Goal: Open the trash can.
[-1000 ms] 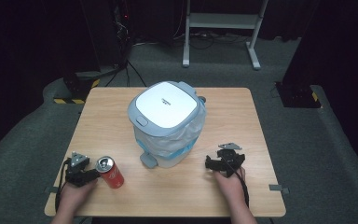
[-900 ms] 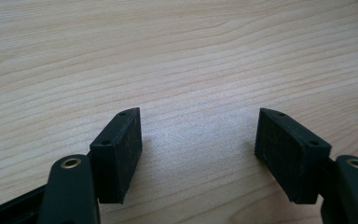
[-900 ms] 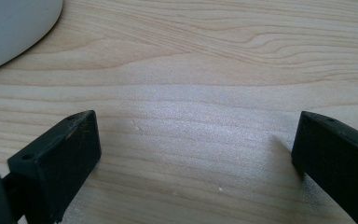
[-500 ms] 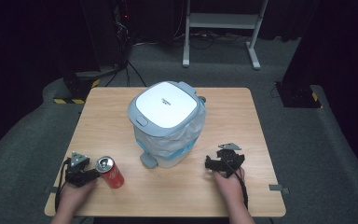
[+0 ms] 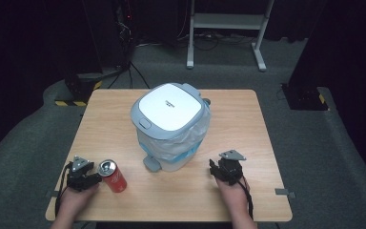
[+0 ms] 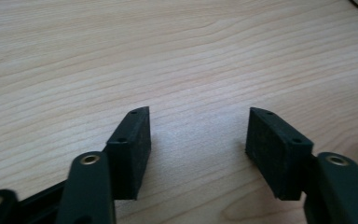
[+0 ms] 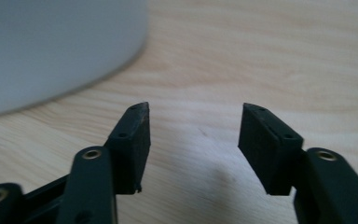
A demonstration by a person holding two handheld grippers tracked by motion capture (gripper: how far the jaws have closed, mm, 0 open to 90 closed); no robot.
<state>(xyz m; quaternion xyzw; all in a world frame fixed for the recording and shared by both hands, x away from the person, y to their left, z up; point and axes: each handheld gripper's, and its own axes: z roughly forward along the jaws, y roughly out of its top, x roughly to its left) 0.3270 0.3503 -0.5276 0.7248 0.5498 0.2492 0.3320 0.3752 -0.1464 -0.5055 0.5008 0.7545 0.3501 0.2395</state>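
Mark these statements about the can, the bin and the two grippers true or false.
1. The red can lies on the table beside the left gripper. True.
2. The bin has its lid open. False: the lid is shut.
3. The right gripper holds the can. False: its jaws have just been closing, with nothing between them.
4. The bin has a plastic bag in it. True.
5. The left gripper's jaws are clamped on the can. False: nothing is between them.
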